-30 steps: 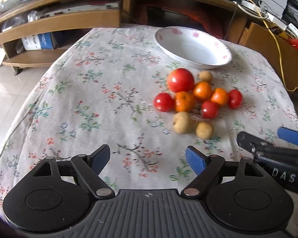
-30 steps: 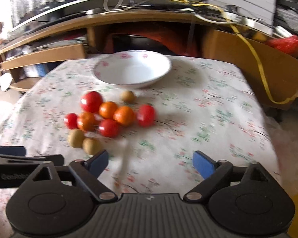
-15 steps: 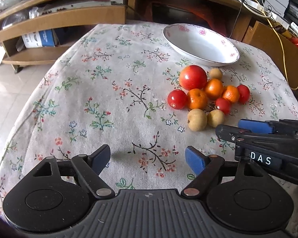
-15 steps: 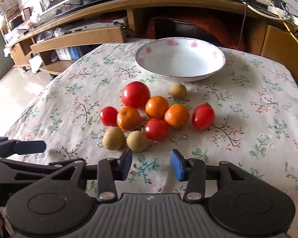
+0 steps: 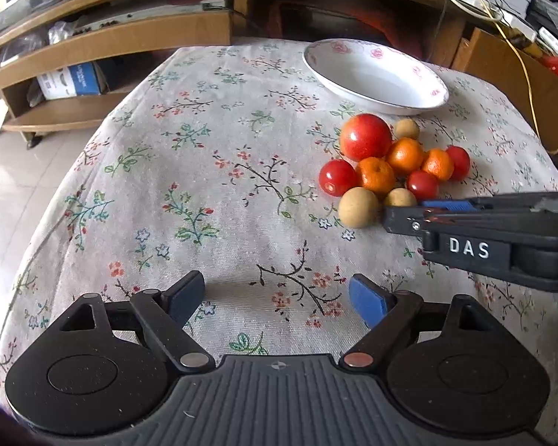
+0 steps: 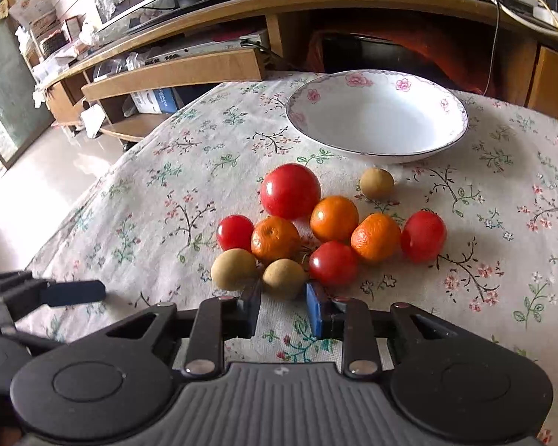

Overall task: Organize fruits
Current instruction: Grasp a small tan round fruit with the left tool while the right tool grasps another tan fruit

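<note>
A cluster of small fruits lies on the flowered tablecloth (image 6: 160,200): a large red one (image 6: 290,190), three oranges (image 6: 334,217), small red ones (image 6: 333,263) and tan round ones. An empty white bowl (image 6: 377,111) with pink flowers stands behind them. My right gripper (image 6: 282,306) is partly closed, its blue pads (image 6: 313,308) on either side of the near tan fruit (image 6: 283,278), just short of it. From the left wrist it shows as a black arm (image 5: 476,234) by that fruit (image 5: 400,197). My left gripper (image 5: 277,297) is open and empty over bare cloth.
A wooden TV stand with shelves (image 6: 175,70) and boxes runs behind the table. Cables (image 5: 502,18) hang at the back right. The table drops off to tiled floor (image 5: 15,171) on the left.
My right gripper has moved forward and down to the near tan fruit and narrowed its jaws. The left gripper has drifted slightly closer; it stays open.
</note>
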